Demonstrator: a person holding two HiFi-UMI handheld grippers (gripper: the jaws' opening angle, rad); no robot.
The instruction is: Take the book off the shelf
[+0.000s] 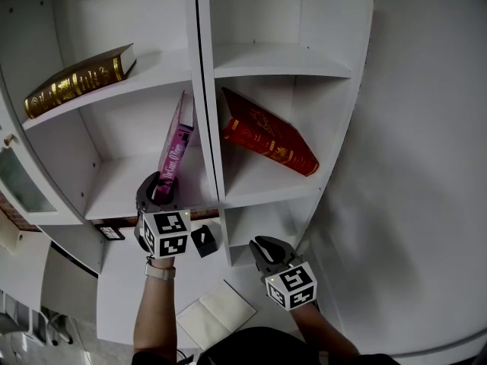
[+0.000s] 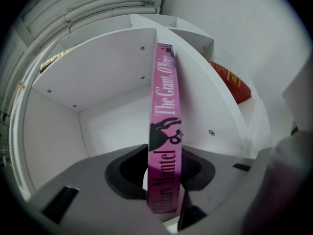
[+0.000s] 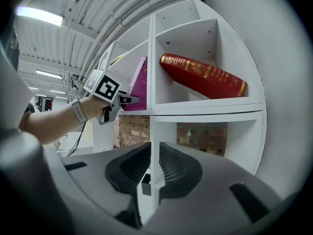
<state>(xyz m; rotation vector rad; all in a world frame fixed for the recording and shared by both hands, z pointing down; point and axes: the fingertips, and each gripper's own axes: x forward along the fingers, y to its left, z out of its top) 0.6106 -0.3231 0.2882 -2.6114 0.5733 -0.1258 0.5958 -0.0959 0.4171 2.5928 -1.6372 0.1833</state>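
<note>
On the upper left board of the white shelf (image 1: 207,67) a brown book (image 1: 76,80) lies flat, near the front edge. One board down, at that board's right end, the pink book (image 2: 166,106) stands on its short edge. Its long axis runs up and down, its top tips toward the upright panel and its spine faces outward. The left gripper (image 2: 164,173) is closed on the lower part of that spine, a pad on each cover. Right of the panel a red book (image 1: 268,131) leans steeply. Lower down, the right gripper (image 3: 152,173) has its jaws apart and grips nothing, with the panel's front edge in line between them.
</note>
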